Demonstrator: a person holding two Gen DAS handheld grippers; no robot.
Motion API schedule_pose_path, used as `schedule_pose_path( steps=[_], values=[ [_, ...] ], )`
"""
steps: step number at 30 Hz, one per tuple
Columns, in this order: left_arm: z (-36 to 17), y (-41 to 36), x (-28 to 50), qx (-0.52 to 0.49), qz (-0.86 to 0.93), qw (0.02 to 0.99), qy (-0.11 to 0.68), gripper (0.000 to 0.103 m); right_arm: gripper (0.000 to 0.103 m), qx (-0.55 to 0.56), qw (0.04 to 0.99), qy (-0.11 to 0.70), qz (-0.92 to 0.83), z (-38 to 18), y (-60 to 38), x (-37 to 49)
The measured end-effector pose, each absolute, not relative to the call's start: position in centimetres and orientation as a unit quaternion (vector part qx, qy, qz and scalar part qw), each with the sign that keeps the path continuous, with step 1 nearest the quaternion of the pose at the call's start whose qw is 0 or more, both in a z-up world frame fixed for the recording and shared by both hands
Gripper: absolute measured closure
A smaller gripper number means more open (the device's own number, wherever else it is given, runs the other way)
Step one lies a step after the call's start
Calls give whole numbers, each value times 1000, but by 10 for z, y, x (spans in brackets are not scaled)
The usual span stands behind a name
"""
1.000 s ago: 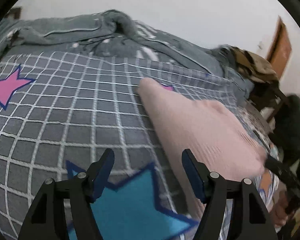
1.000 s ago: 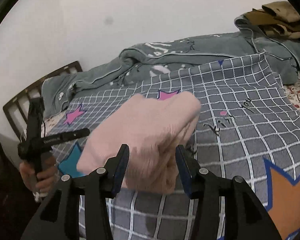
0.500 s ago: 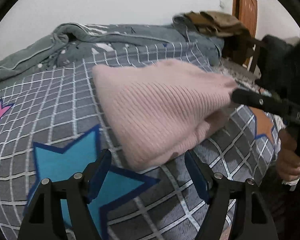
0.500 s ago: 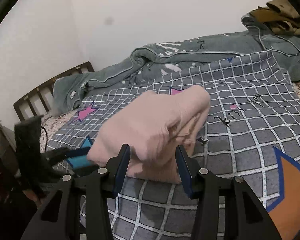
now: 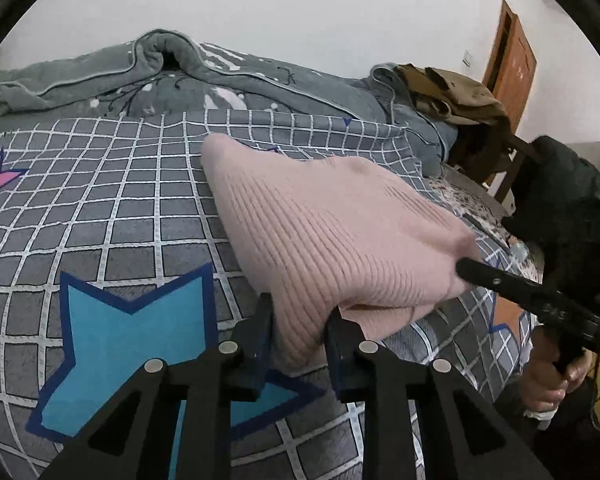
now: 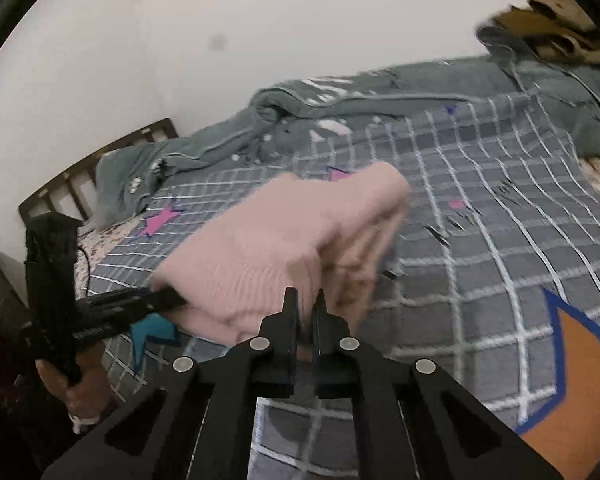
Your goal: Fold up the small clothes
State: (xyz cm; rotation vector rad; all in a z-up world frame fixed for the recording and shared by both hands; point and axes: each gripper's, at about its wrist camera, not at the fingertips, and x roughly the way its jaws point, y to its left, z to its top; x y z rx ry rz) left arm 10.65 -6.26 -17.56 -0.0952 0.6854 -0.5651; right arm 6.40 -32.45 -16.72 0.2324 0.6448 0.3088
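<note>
A folded pink ribbed knit garment lies on the grey checked bedspread. My left gripper is closed on the garment's near corner, with cloth bunched between the jaws. The right gripper also shows in the left wrist view, at the garment's right edge. In the right wrist view my right gripper is shut on the near edge of the pink garment, jaws almost together. The left gripper shows there too, at the garment's left corner. The far end of the garment rests on the bed.
A crumpled grey-green quilt runs along the wall at the back. Brown clothes are piled on a chair at the right, with a wooden door behind. A wooden headboard stands at the left end of the bed.
Both grippers have closed from open onto the pink garment. The left one moved in onto its near corner, the right one onto its near edge.
</note>
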Motion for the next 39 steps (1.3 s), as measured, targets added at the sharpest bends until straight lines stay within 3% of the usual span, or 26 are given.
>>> schedule_pose_path(
  steps=[6,10,13,20,31,34,36,39],
  values=[
    [-176,-59,101,-34,-284,897,336,75,96,89,927,329,157,-171,-316,66],
    [-171,-45,100,-53,-289,897,331,60,93,111,925,320,170,-168,-318,66],
    [-163,-32,97,-76,-288,904,309,38,89,124,930,298,175,-161,-320,65],
    [-146,-29,123,-135,-274,904,300,38,84,158,933,282,160,-154,-321,75],
    [-167,-66,152,-71,-245,896,362,34,87,105,924,351,109,-175,-317,88],
    [-162,-60,159,-85,-256,893,360,32,77,129,924,339,122,-165,-325,92],
    [-158,-55,170,-106,-261,889,362,31,65,143,923,336,125,-157,-327,99],
    [-154,-54,186,-112,-253,889,365,31,58,149,921,338,123,-147,-325,122]
  ],
)
